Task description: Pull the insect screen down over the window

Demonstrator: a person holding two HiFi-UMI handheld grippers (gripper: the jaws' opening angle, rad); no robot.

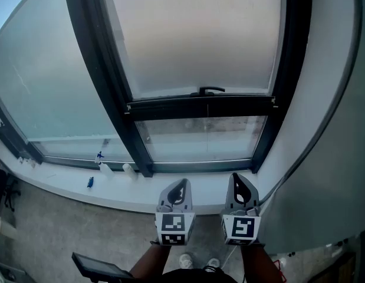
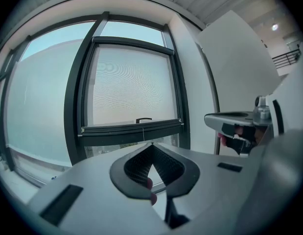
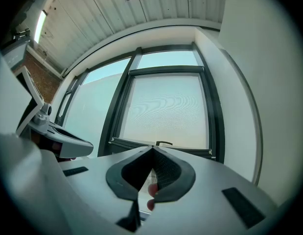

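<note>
You are wearing white shoes point(image 1: 186, 260). Your left gripper point(image 1: 181, 186) and right gripper point(image 1: 241, 181) are showing smooth grey bodies tapering to points, black ribbed pads point(image 2: 136, 166), and cubes point(image 1: 174, 229) carrying black-and-white square markers.

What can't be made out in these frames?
Head view: small items on the sill, too small to identify.
Head view: insect screen top, cut off by upper edge.
Gripper views: window's lower frame mostly hidden behind left gripper and right gripper.
</note>
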